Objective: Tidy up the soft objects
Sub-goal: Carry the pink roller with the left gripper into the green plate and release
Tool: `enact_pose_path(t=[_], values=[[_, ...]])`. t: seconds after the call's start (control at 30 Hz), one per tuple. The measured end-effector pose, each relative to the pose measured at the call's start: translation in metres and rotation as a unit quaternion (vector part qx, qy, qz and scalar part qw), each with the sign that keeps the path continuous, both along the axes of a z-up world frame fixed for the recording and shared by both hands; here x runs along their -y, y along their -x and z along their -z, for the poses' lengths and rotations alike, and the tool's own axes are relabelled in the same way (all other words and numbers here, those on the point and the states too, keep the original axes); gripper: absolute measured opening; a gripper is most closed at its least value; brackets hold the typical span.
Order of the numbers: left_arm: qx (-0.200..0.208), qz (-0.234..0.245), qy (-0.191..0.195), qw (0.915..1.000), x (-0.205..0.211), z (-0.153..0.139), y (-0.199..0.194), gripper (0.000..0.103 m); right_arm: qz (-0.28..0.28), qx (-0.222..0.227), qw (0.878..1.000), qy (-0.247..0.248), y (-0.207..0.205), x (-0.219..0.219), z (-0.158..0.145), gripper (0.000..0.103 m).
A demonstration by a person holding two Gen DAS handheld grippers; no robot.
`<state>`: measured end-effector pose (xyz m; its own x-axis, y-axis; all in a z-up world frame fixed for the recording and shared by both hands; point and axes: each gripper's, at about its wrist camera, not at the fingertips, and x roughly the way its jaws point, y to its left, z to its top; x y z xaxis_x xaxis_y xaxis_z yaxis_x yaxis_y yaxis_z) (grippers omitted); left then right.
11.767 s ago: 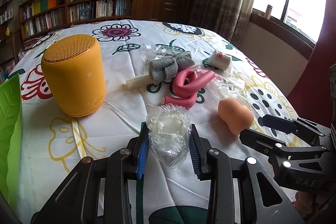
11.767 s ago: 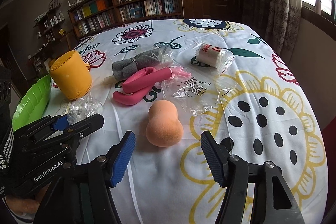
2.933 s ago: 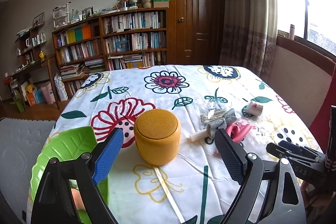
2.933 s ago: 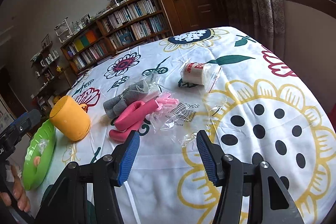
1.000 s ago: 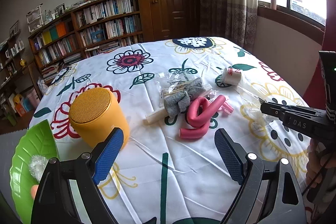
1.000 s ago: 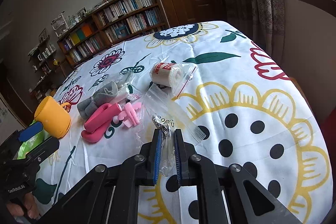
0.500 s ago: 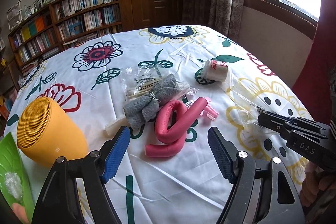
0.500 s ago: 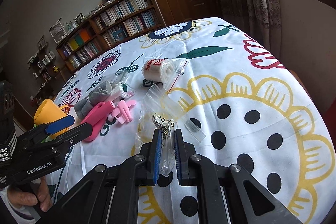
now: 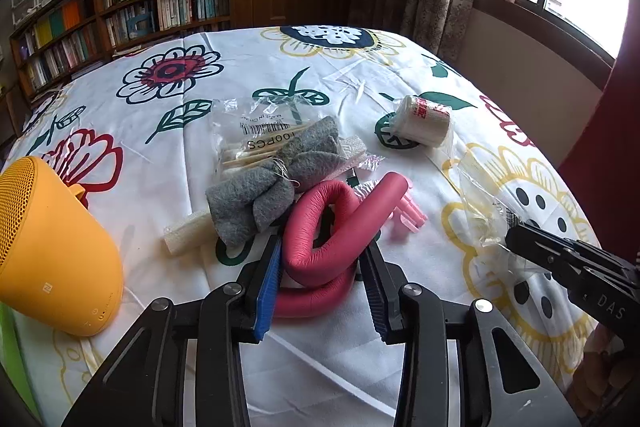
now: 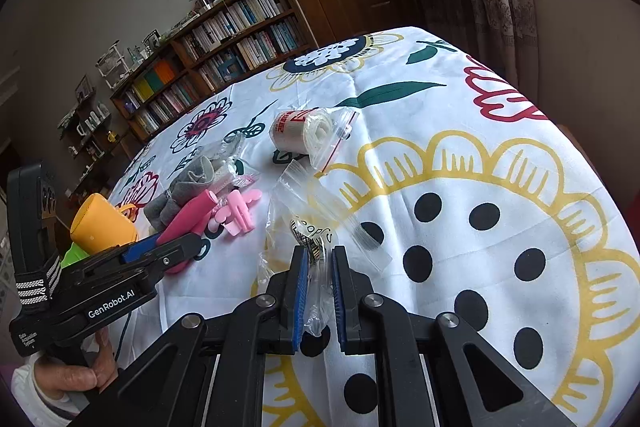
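A pink foam roller [image 9: 320, 211], bent into a loop, lies on the flowered tablecloth [image 9: 160, 155]. My left gripper [image 9: 322, 247] has its blue pads pressed against both sides of the near bend. The roller touches a grey felt bundle [image 9: 272, 183] on its far left. My right gripper [image 10: 320, 255] is shut on a crumpled clear plastic bag [image 10: 304, 195] and holds it just above the cloth. In the left wrist view that gripper [image 9: 520, 235] comes in from the right with the bag [image 9: 476, 195] at its tip.
A yellow speaker [image 9: 52, 247] stands at the near left, with a green plate [image 9: 6, 347] behind its edge. A bagged bandage roll [image 9: 424, 119], a bag of cotton swabs [image 9: 256, 139], pink clips [image 9: 408, 215] and a white foam stick [image 9: 186, 233] lie around the roller.
My left gripper has moved forward and down to the pink roller and narrowed from wide open until its pads meet it. The right gripper keeps hold of the clear bag.
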<state>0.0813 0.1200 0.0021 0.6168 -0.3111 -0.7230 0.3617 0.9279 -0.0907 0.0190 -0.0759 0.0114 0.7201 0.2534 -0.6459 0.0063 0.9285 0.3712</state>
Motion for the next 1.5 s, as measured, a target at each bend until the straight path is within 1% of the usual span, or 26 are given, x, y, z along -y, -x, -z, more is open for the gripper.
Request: enact_pose_path(t=[0.23,0.77,0.87,1.0,1.17,1.37,1.5], values=[[-0.002,0.001,0.013,0.9999,-0.003,-0.004,0.011,0.039,0.001,0.0,1.0,-0.002,0.0,0.001,0.001,0.013],[0.018,-0.004,0.032,0.9993,-0.02,-0.025,0.054,0.039,0.004,0.015,1.0,-0.026,0.005,0.005,-0.002,0.013],[0.025,-0.008,0.03,0.9992,-0.024,-0.029,0.062,0.039,0.006,0.016,0.999,-0.045,0.006,0.011,-0.002,0.013],[0.032,-0.012,0.03,0.9989,-0.032,-0.033,0.069,0.039,0.0,0.014,0.996,-0.091,0.006,0.019,-0.003,0.013],[0.035,-0.017,0.036,0.9986,-0.04,-0.035,0.076,0.039,-0.005,0.015,0.992,-0.126,0.008,0.024,-0.006,0.013],[0.037,-0.017,0.039,0.9984,-0.047,-0.037,0.085,0.039,-0.014,0.005,0.982,-0.189,0.008,0.029,-0.003,0.013],[0.042,-0.023,0.043,0.9979,-0.055,-0.041,0.091,0.039,-0.016,0.004,0.978,-0.207,0.01,0.029,-0.004,0.013]])
